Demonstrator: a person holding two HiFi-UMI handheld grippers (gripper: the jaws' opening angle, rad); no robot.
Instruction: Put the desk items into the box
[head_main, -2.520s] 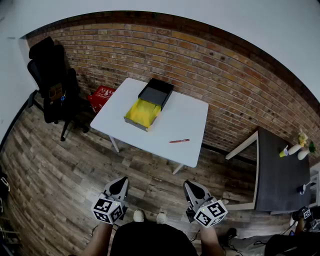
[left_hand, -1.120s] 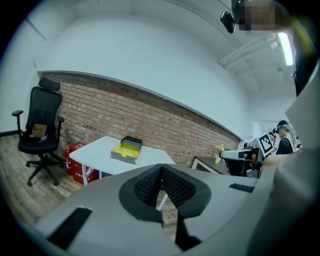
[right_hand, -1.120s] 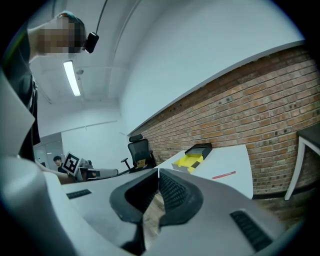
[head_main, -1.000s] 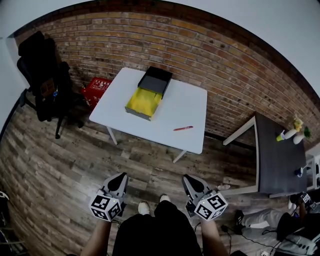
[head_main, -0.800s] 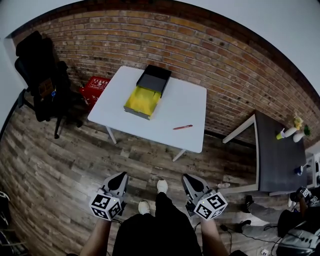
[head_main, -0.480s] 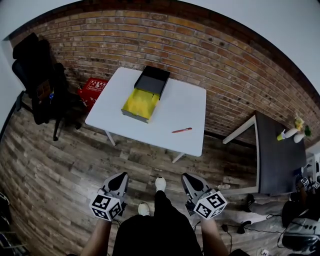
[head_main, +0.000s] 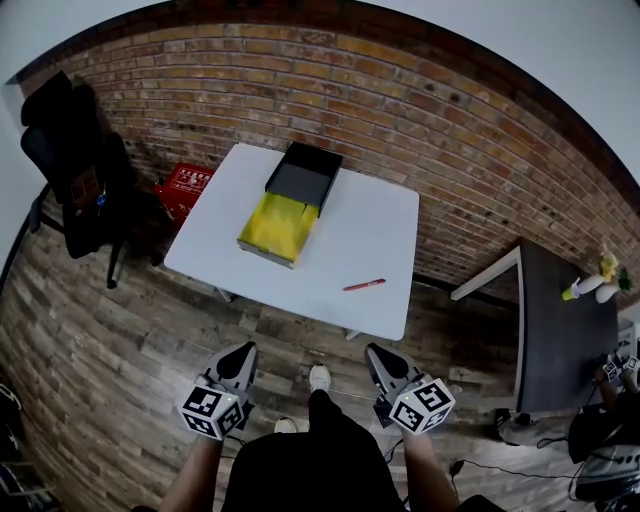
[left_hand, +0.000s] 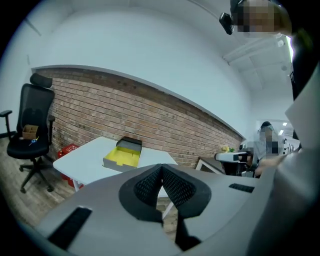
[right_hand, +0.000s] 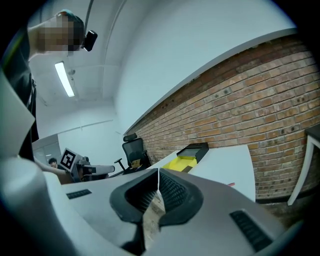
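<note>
The left tool (left_hand: 161, 167) and right tool (right_hand: 158, 172) each have their tips pressed together on nothing, and are held low, short of the desk (head_main: 370, 225). The left tool's body hides the red pen (head_main: 363, 285), and the right gripper view shows only a sliver of it. What lies inside the yellow-lined box (head_main: 272, 222) cannot be made out. Since the earlier frames the desk has drawn nearer. The box keeps to the back-left and the pen to the front edge, toward the right corner.
</note>
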